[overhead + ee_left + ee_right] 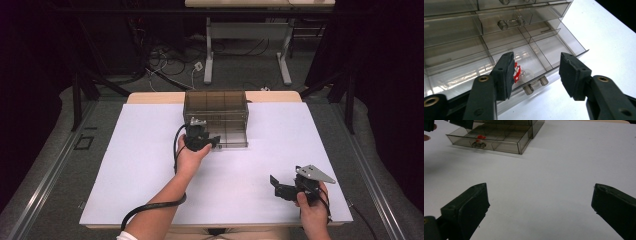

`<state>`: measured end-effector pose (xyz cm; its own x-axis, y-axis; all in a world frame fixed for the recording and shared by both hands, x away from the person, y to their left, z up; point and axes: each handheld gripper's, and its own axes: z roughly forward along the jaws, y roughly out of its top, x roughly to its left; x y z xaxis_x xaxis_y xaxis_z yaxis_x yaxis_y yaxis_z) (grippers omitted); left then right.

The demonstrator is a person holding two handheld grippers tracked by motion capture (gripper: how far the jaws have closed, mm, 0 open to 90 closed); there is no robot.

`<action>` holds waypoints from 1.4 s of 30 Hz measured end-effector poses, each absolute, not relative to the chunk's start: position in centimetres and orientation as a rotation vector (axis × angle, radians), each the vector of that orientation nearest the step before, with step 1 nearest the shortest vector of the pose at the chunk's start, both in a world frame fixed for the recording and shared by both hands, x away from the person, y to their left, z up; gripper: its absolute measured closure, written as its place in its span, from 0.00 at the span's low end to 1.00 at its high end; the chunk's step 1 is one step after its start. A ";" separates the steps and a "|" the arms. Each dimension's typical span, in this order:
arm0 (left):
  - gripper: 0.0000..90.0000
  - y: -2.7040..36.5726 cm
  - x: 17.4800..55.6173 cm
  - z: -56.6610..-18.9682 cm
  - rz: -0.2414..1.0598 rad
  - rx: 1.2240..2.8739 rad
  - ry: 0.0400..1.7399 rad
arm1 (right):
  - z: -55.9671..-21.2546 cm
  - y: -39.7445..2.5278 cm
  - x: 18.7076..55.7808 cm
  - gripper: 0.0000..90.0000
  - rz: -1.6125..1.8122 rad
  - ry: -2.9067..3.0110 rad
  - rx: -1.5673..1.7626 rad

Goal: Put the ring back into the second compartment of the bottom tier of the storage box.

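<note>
Left tool (216, 141) poised over open drawer (235, 134)

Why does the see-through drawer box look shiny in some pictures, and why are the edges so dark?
Left gripper view: white glare streaks on the drawer. Right gripper view: the near jaws are blurred, and a soft shadow lies under the drawer. High view: the table is bright, the room around it dark.

Dim room w/ grey floor (240, 75), cables (170, 57), 2nd desk's legs (209, 60) behind.

The little red toy (517, 72) in the open drawer (564, 42) is half hidden behind a black jaw, too small to name
</note>
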<state>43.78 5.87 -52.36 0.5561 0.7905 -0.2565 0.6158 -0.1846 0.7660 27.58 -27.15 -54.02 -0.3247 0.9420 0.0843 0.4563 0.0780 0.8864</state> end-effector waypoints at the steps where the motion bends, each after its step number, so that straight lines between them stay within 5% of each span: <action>1: 0.50 6.0 43.6 -52.3 0.247 1.892 1.143 | -54.0 -27.1 27.6 0.01 1.197 1.835 1.383; 20: 0.39 8.2 40.1 -50.2 0.294 1.807 1.113 | -54.0 -27.1 27.6 0.01 1.192 1.838 1.378; 37: 0.01 11.3 36.4 -48.8 0.284 1.742 1.023 | -54.0 -27.0 27.6 0.01 1.190 1.836 1.374; 42: 0.00 12.2 35.1 -48.6 0.294 1.729 1.000 | -54.1 -26.9 27.5 0.01 1.195 1.838 1.372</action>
